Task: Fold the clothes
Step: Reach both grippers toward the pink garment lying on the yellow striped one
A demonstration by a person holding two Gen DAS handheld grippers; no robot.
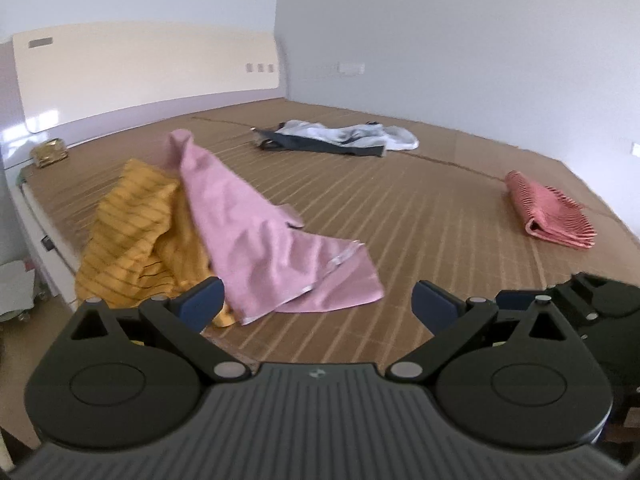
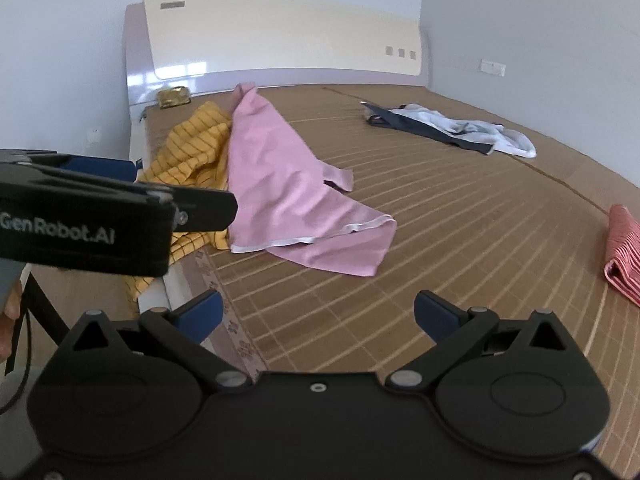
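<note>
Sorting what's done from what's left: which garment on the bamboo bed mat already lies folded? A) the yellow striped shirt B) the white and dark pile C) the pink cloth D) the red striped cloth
D: the red striped cloth lies as a neat layered stack, while the other garments lie crumpled or spread.

Both tongs gape wide with nothing held. The left tongs (image 1: 318, 306) hang just beside the right tongs (image 2: 318, 312)

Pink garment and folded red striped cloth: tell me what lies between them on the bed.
Nothing: only bare woven mat separates the pink garment from the folded red striped cloth. Both wrist views show this.
</note>
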